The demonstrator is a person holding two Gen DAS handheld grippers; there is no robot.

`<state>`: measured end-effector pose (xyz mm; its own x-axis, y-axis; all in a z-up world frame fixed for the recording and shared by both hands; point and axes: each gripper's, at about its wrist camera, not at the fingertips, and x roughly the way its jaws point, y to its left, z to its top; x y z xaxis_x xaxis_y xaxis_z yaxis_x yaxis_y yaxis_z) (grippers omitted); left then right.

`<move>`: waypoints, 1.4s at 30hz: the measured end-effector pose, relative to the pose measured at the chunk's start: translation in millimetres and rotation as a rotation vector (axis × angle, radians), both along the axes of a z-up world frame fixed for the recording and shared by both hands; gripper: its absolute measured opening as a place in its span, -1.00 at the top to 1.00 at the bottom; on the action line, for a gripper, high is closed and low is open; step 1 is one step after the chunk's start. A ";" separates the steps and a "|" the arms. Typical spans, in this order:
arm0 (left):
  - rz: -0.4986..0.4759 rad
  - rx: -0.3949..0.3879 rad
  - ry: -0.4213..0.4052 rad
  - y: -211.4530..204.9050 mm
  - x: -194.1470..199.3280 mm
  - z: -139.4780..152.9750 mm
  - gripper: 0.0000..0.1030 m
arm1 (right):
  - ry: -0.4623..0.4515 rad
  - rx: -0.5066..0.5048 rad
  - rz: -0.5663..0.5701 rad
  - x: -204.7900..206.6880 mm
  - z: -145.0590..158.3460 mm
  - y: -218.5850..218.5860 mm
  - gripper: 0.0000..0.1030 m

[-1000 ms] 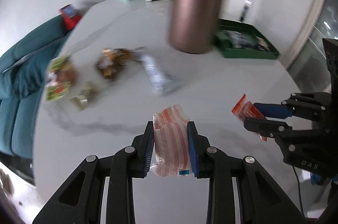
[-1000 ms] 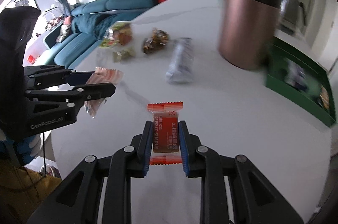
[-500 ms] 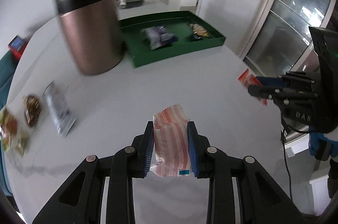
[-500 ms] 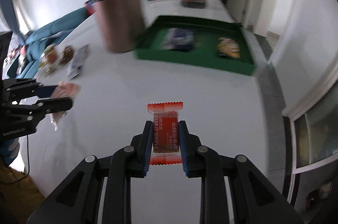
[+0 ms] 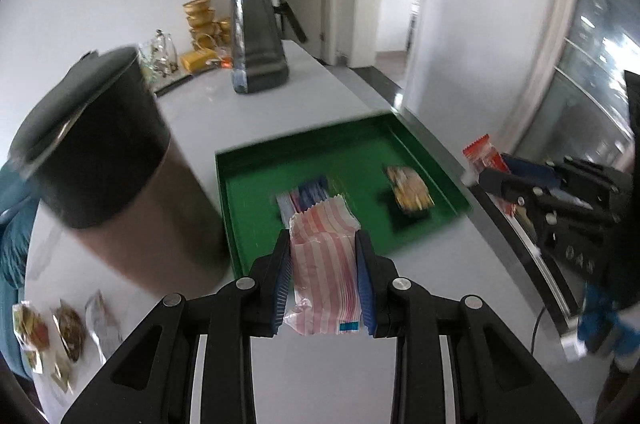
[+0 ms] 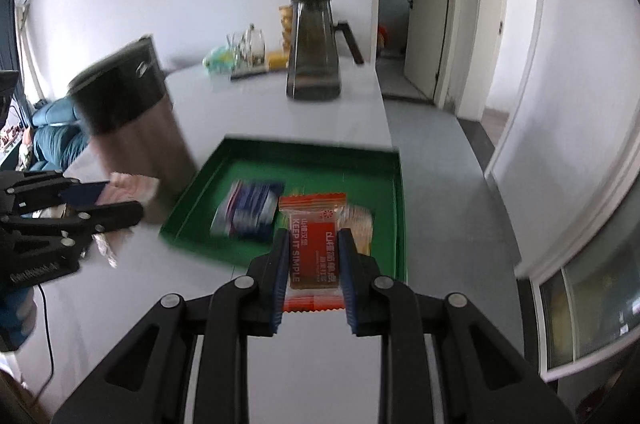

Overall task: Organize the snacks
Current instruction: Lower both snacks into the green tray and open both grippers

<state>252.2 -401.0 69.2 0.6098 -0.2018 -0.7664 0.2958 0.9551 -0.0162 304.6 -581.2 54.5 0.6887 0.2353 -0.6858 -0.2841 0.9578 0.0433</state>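
Carrying two snacks toward green tray [image 5: 434, 160] on counter [image 6: 312, 356]: left gripper [image 5: 323, 284] clamped on pink striped packet [image 5: 325, 264], right gripper [image 6: 314, 278] clamped on orange bar [image 6: 314, 248], both above counter short of tray's near rim. Tray holds blue packet [image 6: 250, 210] and yellow snack [image 5: 408, 190]. Risks: left arm clipping copper canister [image 5: 132, 192] just beside tray; early release dropping snacks on counter; soft packet slipping from pads

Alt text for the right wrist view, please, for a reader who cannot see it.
Right tongs clamp an orange snack packet printed KEEP IT SIMPLE above a shallow green tray holding a blue-striped packet and a golden one. Left tongs grip a pink-striped packet beside a copper bin.
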 end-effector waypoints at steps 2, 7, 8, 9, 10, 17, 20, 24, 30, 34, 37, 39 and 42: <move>0.040 0.003 0.003 -6.5 22.2 -3.3 0.50 | -0.020 0.007 -0.002 23.0 0.4 0.1 1.00; 0.149 -0.003 0.014 -11.8 70.8 -24.5 0.50 | -0.050 0.018 -0.033 66.9 -6.8 -5.0 1.00; 0.171 -0.004 0.016 -11.7 79.7 -29.6 0.50 | -0.054 0.021 -0.040 73.8 -9.0 -5.8 1.00; 0.196 0.001 0.015 -12.5 90.0 -36.0 0.50 | -0.054 0.027 -0.046 82.0 -12.7 -6.2 1.00; 0.208 0.006 0.013 -12.9 94.2 -39.9 0.50 | -0.052 0.033 -0.052 90.2 -17.4 -6.5 1.00; 0.318 0.033 0.075 -12.0 146.7 -83.8 0.50 | 0.032 0.044 -0.074 140.8 -64.4 -1.8 1.00; 0.328 0.055 0.104 -13.3 155.6 -101.3 0.49 | 0.105 0.027 -0.071 160.3 -89.3 5.3 1.00; 0.339 0.069 0.136 -10.6 163.1 -120.7 0.48 | 0.164 0.004 -0.057 174.9 -113.9 14.1 1.00; 0.331 0.067 0.157 -11.6 168.0 -128.5 0.46 | 0.204 -0.018 -0.053 179.7 -127.0 17.4 1.00; 0.326 0.062 0.180 -11.2 172.6 -131.2 0.46 | 0.241 -0.041 -0.054 183.6 -131.8 20.3 1.00; 0.321 0.061 0.190 -11.8 173.3 -132.5 0.46 | 0.258 -0.056 -0.056 185.6 -133.5 22.8 1.00; 0.317 0.062 0.197 -12.3 174.2 -133.2 0.44 | 0.261 -0.061 -0.052 187.4 -134.2 25.6 1.00; 0.322 0.057 0.208 -11.3 175.7 -134.2 0.37 | 0.264 -0.054 -0.064 188.0 -133.9 23.9 1.00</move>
